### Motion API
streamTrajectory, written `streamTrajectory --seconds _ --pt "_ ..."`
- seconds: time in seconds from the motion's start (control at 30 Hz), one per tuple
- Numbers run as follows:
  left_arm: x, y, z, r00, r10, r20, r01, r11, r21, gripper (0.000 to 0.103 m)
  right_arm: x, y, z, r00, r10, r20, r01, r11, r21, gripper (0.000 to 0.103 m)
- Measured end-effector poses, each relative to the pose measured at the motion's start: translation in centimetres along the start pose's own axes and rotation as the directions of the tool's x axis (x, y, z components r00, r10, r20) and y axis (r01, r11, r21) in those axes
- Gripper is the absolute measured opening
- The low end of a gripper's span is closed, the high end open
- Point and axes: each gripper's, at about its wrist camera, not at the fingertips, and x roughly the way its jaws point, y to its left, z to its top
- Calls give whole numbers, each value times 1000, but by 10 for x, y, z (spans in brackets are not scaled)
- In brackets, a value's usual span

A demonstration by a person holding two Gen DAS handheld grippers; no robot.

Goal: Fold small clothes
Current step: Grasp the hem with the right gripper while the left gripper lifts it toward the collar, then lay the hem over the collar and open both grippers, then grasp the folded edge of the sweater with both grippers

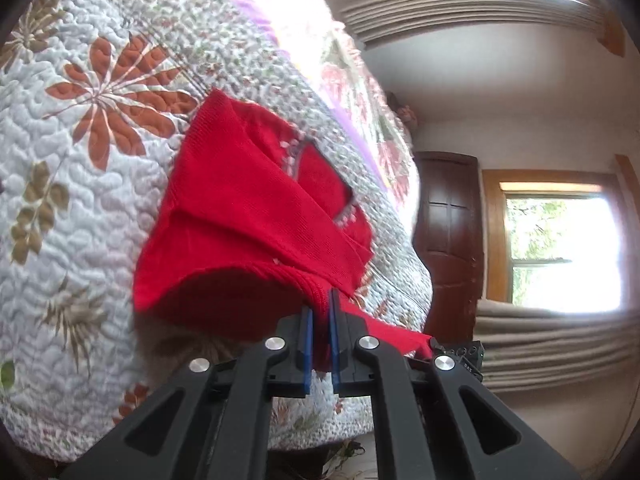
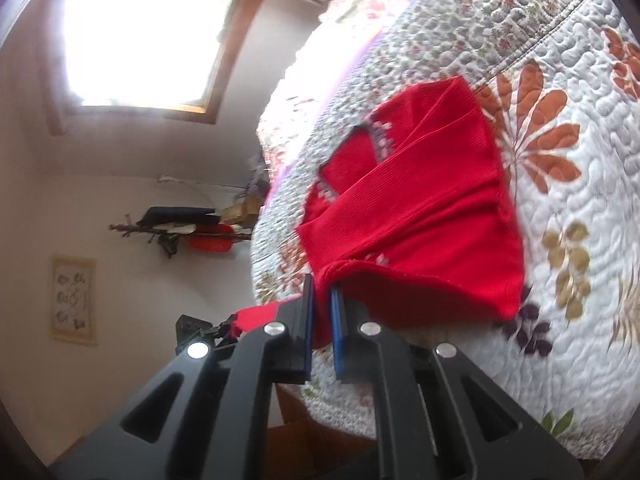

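A small red knit sweater (image 1: 256, 216) with a grey-and-white patterned band lies partly folded on a floral quilt (image 1: 80, 184). My left gripper (image 1: 320, 300) is shut on its near hem, the red cloth pinched between the blue pads (image 1: 307, 332). In the right wrist view the same red sweater (image 2: 432, 216) spreads over the quilt (image 2: 580, 208), and my right gripper (image 2: 322, 292) is shut on the other end of that hem. The hem is lifted off the quilt between the two grippers. The other gripper shows at the edge of each view, with red cloth running to it.
The quilt covers a bed whose edge drops away below both grippers. Beyond it are a dark wooden door (image 1: 448, 236), a bright window (image 1: 560, 248) with a raised blind, a wall shelf with clutter (image 2: 188, 228) and a framed picture (image 2: 74, 300).
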Motion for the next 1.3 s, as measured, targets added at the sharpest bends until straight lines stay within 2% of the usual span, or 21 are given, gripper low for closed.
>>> streamTrajectory --seconds 0.27,0.47,0.53,0.6,0.7,0.83,0.87,0.93,1.07,1.2,1.3 --pt "65 44 56 998 46 -50 -50 994 -96 6 63 -46 67 993 -108 -44 111 991 71 6" --pt "104 74 85 996 68 -63 -77 986 -150 8 99 -79 97 983 -168 -72 176 977 118 7" --pt "110 82 92 996 67 -61 -76 983 -169 13 108 -87 105 981 -181 -71 189 973 130 11" --pt "110 89 99 996 76 -50 -84 980 -180 23 110 -89 112 980 -188 -60 195 971 136 15" --pt "102 88 107 997 77 -29 -81 982 -173 33 104 -81 118 985 -170 -41 174 978 119 21" --pt "89 67 112 994 105 -21 -107 992 -68 43 95 -59 124 981 -194 -31 195 980 42 26" --pt "87 61 113 992 121 -24 -121 992 -23 46 93 -51 125 974 -227 -24 227 974 -6 29" --pt "87 48 113 986 163 -31 -161 985 64 48 93 -40 124 958 -287 -15 284 955 -87 29" --pt "100 31 113 967 251 -39 -237 945 225 52 109 -30 118 915 -402 -8 390 891 -232 35" --pt "124 32 117 947 318 -46 -291 910 296 53 131 -41 114 879 -476 5 455 838 -301 38" --pt "139 36 121 930 364 -40 -332 884 330 53 145 -53 116 867 -499 1 475 824 -309 40"
